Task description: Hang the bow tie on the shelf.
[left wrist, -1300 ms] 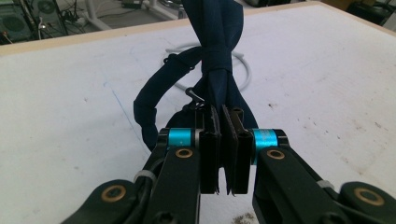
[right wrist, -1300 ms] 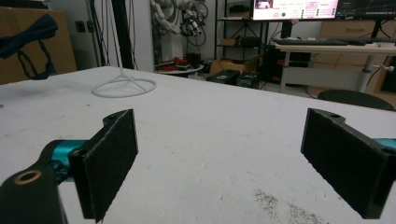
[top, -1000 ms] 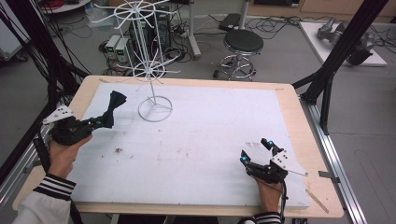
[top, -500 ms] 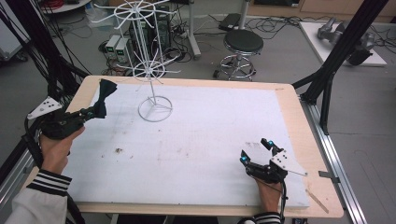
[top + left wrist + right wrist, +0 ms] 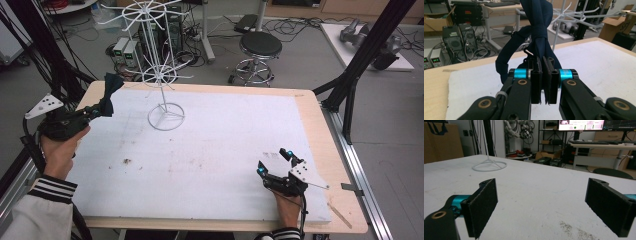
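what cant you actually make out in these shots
- Dark blue bow tie: its top is cut off by the left gripper view's upper edge.
- White wire rack: its top is cut off by the high view's upper edge.
- Right hand-held gripper: its body hides most of the hand holding it, high view.

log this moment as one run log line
left gripper: shut on dark blue bow tie, raised near white wire rack | right gripper: open, resting on table

Grey floor [image 5: 300, 65], black stool [image 5: 260, 45], PC towers [image 5: 459, 40].
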`<state>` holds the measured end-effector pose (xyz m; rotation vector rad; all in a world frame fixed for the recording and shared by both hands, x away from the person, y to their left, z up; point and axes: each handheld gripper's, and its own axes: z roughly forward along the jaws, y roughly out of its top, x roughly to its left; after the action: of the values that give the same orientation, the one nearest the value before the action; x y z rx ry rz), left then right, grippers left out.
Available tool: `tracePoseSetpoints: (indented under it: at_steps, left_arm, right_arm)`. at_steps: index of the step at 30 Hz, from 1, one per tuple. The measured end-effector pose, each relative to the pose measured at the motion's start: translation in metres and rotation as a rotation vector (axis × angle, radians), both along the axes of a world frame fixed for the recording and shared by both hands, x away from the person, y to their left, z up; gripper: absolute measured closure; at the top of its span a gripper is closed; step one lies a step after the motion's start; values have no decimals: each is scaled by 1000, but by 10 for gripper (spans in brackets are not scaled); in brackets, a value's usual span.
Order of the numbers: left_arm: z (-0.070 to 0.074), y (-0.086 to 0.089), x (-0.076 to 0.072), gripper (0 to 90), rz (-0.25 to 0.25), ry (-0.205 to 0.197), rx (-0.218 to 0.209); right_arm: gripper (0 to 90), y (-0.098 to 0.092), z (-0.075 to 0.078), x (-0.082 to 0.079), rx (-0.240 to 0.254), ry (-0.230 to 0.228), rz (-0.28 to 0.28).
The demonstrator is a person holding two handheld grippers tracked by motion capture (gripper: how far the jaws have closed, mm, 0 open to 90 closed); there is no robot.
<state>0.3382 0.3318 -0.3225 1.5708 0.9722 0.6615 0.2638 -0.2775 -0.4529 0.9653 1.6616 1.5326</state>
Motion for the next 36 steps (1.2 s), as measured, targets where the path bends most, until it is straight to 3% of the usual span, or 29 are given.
tracePoseSetpoints:
  at_steps: [16, 36]
  left_arm:
    - [22, -18, 14, 853, -15, -9, 25]
    - [27, -42, 28, 853, -36, -2, 61]
  right_arm:
    - [101, 0, 0, 0, 2, -1, 2]
    - [101, 0, 0, 0, 2, -1, 7]
